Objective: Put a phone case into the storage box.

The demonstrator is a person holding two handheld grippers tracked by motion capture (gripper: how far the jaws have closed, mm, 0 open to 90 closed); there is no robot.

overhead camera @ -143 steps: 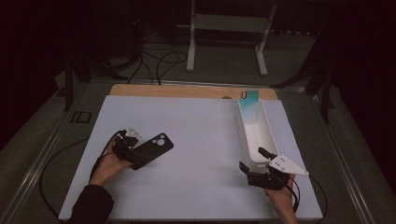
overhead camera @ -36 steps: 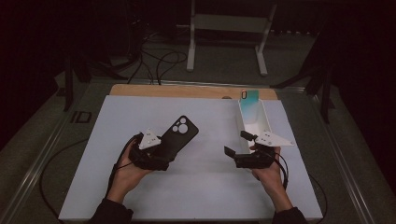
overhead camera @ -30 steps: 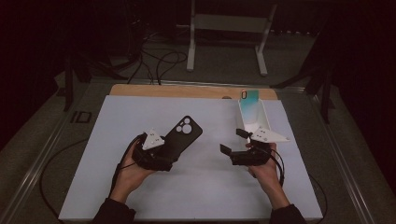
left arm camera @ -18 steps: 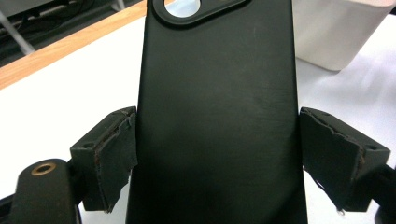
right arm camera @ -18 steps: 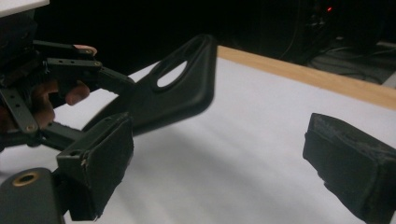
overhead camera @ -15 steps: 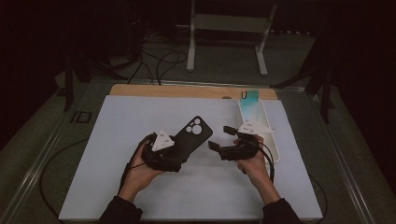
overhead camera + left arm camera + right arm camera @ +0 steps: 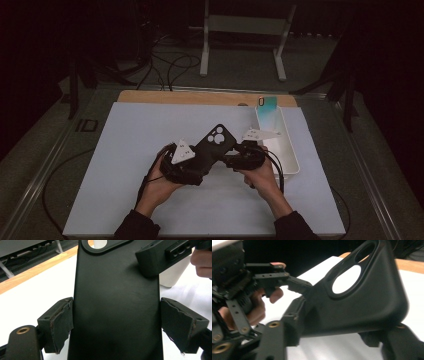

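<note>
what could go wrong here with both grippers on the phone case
The left gripper clamps the black phone case by its long edges while the right gripper has just been closing on its side edge. Risks:
1. The case looks thin, so pinching from two directions might flex it or pop it out of one grip.
2. If the left lets go before the right is firm, the case could drop onto the white mat.
3. The white tray is close beside the right hand; a swing might bump it.
</note>
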